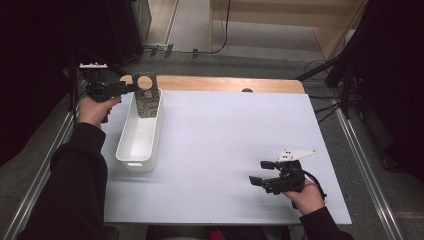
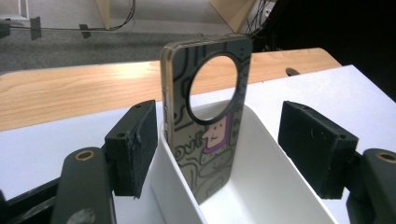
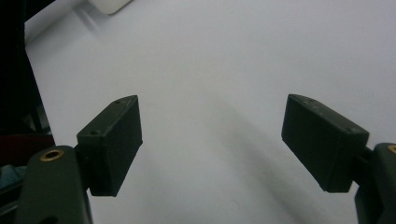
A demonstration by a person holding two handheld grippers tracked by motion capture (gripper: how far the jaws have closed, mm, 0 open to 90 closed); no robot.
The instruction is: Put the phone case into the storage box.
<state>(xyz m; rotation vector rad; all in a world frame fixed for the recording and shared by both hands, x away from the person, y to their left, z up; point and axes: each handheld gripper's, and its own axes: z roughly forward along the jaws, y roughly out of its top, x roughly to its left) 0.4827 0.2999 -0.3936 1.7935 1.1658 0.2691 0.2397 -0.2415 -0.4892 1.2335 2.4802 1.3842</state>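
Standing item: phone case (image 2: 208,126), patterned, with a round cut-out, propped upright in the far end of the white bin (image 2: 275,196), lower edge inside it
Bin: long white bin seen at the left of the white table (image 1: 225,150), near the far left corner
Left gripper (image 1: 131,88): held level at the far left, jaws spread either side of the case; one pad is seen just beside its edge, the other well apart, nothing pinched
Right gripper (image 1: 260,172): held low over the near right of the table, jaws spread wide, nothing between them
Far edge: a wooden strip (image 1: 225,83) is seen beyond the white surface
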